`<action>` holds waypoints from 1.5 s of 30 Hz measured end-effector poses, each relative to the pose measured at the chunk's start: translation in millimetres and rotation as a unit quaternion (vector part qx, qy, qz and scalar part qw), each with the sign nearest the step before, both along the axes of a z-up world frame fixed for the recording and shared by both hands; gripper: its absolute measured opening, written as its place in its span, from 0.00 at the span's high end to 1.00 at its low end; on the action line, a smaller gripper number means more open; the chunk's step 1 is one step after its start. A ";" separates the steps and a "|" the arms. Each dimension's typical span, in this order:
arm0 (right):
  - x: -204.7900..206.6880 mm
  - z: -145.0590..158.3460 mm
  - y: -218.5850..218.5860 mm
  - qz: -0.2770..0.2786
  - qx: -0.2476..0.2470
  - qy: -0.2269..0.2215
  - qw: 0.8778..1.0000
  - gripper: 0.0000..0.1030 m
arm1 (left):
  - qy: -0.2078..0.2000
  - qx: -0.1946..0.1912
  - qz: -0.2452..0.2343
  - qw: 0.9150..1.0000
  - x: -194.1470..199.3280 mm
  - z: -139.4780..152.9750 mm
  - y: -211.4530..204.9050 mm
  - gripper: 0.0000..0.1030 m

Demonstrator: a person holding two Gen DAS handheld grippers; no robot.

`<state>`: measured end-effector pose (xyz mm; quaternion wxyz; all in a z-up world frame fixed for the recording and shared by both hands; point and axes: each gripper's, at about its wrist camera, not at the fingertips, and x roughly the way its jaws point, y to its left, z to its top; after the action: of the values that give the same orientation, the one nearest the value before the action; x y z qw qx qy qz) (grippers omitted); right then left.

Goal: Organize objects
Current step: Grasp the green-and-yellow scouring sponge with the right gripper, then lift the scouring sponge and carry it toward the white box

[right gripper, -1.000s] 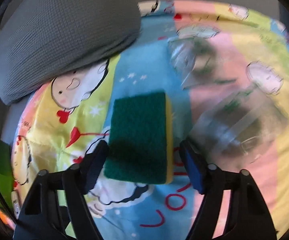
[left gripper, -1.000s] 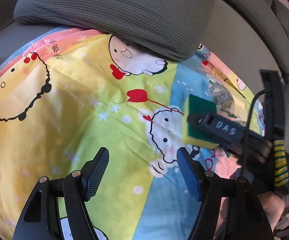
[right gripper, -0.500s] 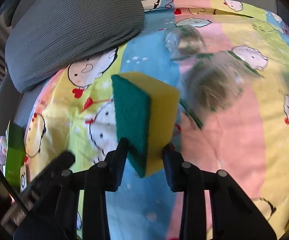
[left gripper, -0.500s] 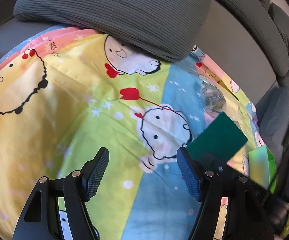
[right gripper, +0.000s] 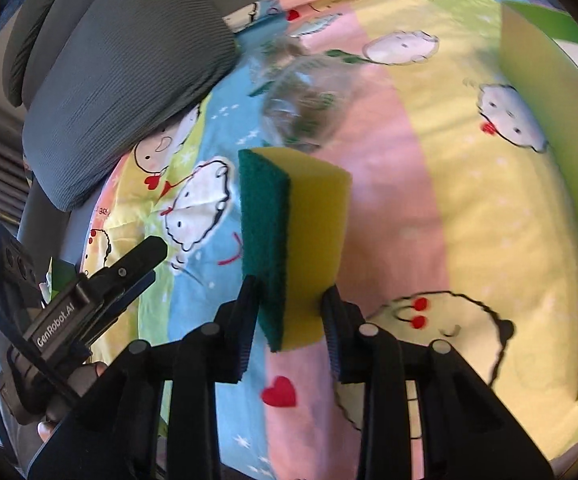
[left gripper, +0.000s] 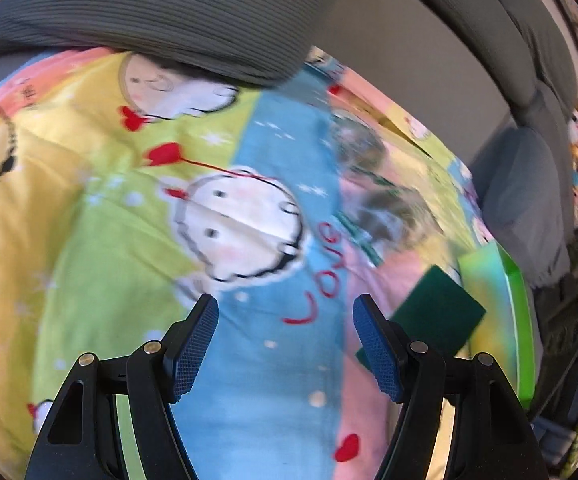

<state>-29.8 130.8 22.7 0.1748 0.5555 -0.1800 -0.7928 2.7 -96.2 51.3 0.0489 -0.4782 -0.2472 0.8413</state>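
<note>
A sponge (right gripper: pixel 297 240), yellow with a green scouring face, is clamped on edge between the fingers of my right gripper (right gripper: pixel 291 296), which is shut on it and holds it above the cartoon-print blanket (right gripper: pixel 469 220). In the left wrist view the same sponge (left gripper: pixel 433 312) shows its green face at the lower right, just beside a green-and-yellow box (left gripper: pixel 497 300). My left gripper (left gripper: pixel 285 320) stands open over the blanket with nothing between its blue pads; it also appears from the side, the left gripper (right gripper: pixel 129 276), at the lower left of the right wrist view.
A big grey cushion (left gripper: pixel 169 12) lies on the blanket's far edge. Blurred clear plastic items (right gripper: pixel 301 96) rest on the pink stripe beyond the sponge. The open box (right gripper: pixel 545 120) stands at the right. Grey sofa backs (left gripper: pixel 521 60) rise behind.
The right gripper closed on the sponge, raised it off the blanket and carried it to the right, near the box. The left gripper stayed open while its view swung right.
</note>
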 end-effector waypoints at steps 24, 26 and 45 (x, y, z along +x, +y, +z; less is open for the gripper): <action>-12.3 -1.9 55.4 -0.075 -0.065 0.000 0.995 0.53 | -0.040 0.029 -0.139 0.989 -17.2 -20.6 100.7 0.31; -14.4 -6.0 52.8 -0.071 -0.070 -0.011 0.995 0.53 | -0.042 0.026 -0.142 0.989 -18.3 -22.6 104.2 0.31; -20.8 -17.0 47.3 -0.076 -0.063 -0.032 0.995 0.47 | -0.034 0.034 -0.164 0.985 -19.2 -23.4 116.4 0.40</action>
<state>-50.6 178.1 5.7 0.1429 0.5529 -0.2762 -0.7730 -16.6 20.2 27.9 0.1934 -0.5388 -0.1954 0.7963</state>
